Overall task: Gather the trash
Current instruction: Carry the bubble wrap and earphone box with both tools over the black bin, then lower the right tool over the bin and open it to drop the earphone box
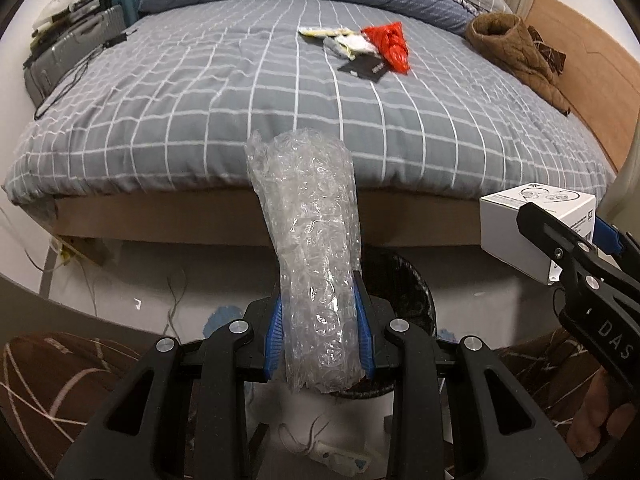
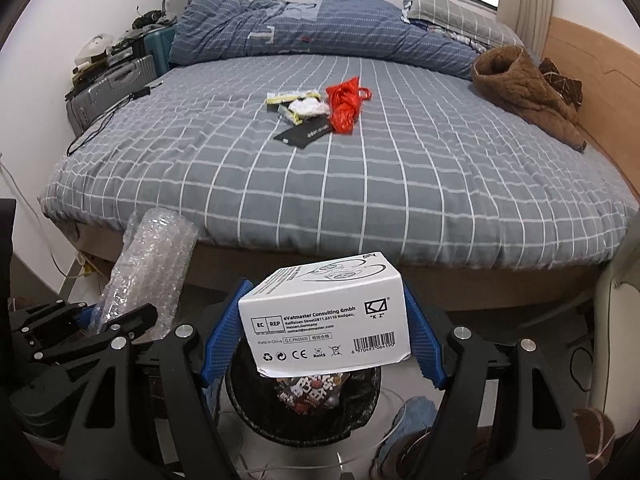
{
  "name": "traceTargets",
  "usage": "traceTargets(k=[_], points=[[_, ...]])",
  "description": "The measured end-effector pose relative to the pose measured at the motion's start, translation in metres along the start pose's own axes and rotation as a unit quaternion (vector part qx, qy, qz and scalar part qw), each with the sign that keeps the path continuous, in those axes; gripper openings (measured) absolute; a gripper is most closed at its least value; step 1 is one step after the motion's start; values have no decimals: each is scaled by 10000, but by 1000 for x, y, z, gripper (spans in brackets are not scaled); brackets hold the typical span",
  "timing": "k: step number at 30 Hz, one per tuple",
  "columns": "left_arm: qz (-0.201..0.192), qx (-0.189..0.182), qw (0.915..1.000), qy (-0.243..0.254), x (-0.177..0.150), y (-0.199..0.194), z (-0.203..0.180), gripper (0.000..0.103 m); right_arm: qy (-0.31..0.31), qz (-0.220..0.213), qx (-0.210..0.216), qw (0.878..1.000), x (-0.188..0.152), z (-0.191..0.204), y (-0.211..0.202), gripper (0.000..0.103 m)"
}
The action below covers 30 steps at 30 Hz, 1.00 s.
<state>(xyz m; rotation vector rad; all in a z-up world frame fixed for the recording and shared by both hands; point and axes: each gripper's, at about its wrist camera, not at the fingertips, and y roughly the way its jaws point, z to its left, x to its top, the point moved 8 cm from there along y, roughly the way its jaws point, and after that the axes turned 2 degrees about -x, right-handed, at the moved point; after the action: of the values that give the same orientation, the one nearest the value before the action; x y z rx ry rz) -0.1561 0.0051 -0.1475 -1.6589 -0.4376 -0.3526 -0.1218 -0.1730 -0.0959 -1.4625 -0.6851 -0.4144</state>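
Holding 2 trash items over the black bin at the foot of the bed: left tongs clamped on a bubble-wrap roll, right tongs clamped on a white earphone box. Remaining on the bed: red plastic bag, black card, crumpled wrappers.

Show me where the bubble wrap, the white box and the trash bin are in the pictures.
bubble wrap (image 1: 316, 264), left wrist view, middle of the roll.
white box (image 2: 328, 320), right wrist view, printed front face.
trash bin (image 2: 360, 412), right wrist view, inner wall at right.
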Motion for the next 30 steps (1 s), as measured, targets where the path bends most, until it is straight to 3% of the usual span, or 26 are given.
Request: traceTargets(k=[11, 30], points=[[361, -30, 9993, -110, -21, 47, 15, 29, 55, 441, -34, 9990, -32, -6, 46, 70], [708, 59, 9975, -40, -26, 119, 28, 29, -87, 1234, 95, 9923, -71, 17, 129, 70]])
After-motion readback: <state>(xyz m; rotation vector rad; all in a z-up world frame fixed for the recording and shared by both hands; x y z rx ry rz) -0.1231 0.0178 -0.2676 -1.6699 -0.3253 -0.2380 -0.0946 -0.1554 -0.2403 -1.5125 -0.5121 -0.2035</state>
